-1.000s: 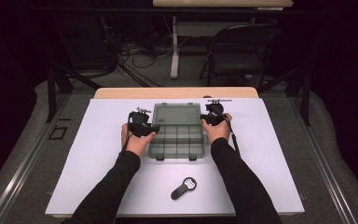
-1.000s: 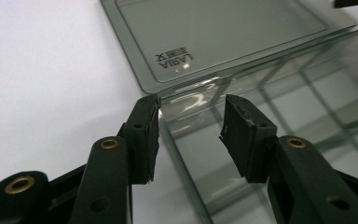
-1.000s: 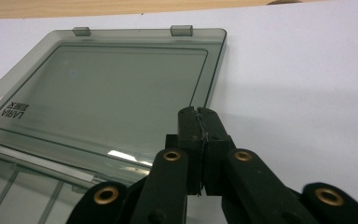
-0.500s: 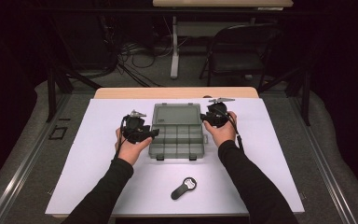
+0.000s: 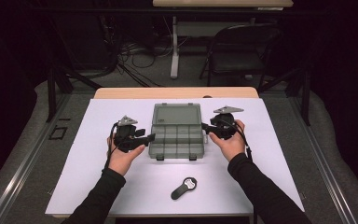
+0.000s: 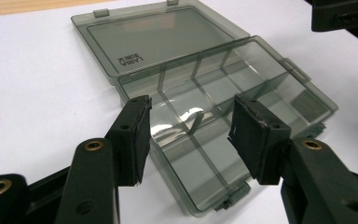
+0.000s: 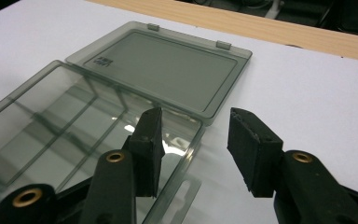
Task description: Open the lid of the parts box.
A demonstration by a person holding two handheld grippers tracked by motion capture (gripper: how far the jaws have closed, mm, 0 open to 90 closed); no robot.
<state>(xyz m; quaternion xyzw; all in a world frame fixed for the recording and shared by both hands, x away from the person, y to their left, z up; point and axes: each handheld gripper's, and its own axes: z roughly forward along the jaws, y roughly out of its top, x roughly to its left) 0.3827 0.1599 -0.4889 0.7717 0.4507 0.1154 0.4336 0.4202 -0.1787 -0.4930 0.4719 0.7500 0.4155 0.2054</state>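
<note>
**Jaws parted at both ends of the open organizer box**

Jaws of your left gripper [image 6: 189, 135] stand wide and have just been opening; nothing is pinched between them, though the near-left corner of the organizer box [image 6: 223, 116] shows through the gap. Your right gripper [image 7: 193, 149] is open too, its jaws also just having spread, with the box's right edge passing under the gap and neither pad touching it.

From above, your left gripper [image 5: 133, 136] sits just beside the left side of the box [image 5: 176, 135], and your right gripper [image 5: 220, 127] just beside its right side. The box lies with its lid [image 5: 176, 115] folded flat back on the far side, its divided compartments bare. Behind the box runs the wooden table edge [image 5: 177, 92]. Nearer you than the box, well apart from it, lies a black handheld remote [image 5: 183, 188] on the white table cover [image 5: 88, 154].
</note>
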